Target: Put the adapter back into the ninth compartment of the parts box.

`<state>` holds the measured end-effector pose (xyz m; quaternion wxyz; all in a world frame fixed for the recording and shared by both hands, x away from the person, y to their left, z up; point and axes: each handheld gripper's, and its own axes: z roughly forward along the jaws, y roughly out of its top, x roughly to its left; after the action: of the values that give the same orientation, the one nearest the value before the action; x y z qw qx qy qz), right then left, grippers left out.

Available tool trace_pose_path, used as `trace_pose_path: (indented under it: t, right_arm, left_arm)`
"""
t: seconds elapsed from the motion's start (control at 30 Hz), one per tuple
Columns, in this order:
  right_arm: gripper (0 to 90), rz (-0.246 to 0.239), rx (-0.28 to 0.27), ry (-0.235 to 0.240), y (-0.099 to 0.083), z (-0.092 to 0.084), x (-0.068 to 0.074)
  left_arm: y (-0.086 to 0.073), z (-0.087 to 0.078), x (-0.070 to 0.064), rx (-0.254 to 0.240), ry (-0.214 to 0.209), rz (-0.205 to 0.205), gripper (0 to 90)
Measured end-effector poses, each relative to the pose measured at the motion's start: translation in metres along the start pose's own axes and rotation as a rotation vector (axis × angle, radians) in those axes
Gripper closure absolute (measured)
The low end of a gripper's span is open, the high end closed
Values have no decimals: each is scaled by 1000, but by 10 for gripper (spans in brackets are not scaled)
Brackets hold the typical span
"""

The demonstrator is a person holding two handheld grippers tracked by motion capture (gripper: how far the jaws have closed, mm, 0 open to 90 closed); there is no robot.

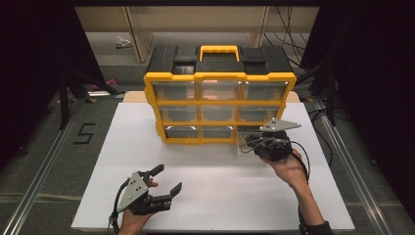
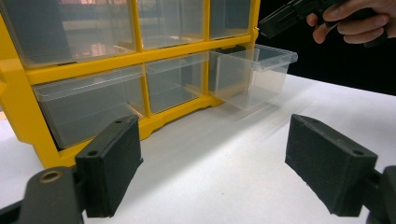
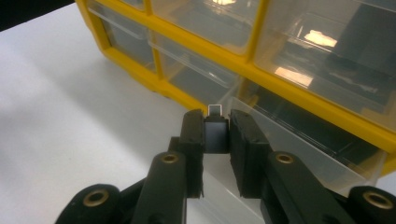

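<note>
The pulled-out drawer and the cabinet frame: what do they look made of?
The drawer looks like thin clear plastic with a glossy finish: the table shows through its walls, and its rim catches light. The cabinet frame looks like opaque yellow moulded plastic, smooth with a slight sheen and rounded edges. The right gripper is shut on the drawer's front tab.

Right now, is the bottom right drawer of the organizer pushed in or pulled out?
Pulled out partway. The clear drawer juts past the yellow organizer front, while its neighbours sit flush. The right tongs are shut on its front lip.

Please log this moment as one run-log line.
right tool: shut on drawer front | drawer: bottom-right, partly pulled out of organizer | left tool: open, holding nothing, above table
</note>
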<state>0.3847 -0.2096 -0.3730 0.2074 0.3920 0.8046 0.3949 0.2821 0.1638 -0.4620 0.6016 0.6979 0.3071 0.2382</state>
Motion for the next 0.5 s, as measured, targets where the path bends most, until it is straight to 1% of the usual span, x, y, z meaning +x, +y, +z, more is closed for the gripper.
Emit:
trace_pose_path:
  t: [0.1, 0.2, 0.5]
  right_arm:
    - [763, 14, 1, -11, -2, 2, -4]
    - [763, 14, 8, -31, -4, 4, -7]
    - [763, 28, 16, -53, -8, 7, -13]
  left_arm:
    - [0, 0, 0, 0, 0, 0, 179]
    - [0, 0, 0, 0, 0, 0, 179]
    - [0, 0, 0, 0, -1, 0, 179]
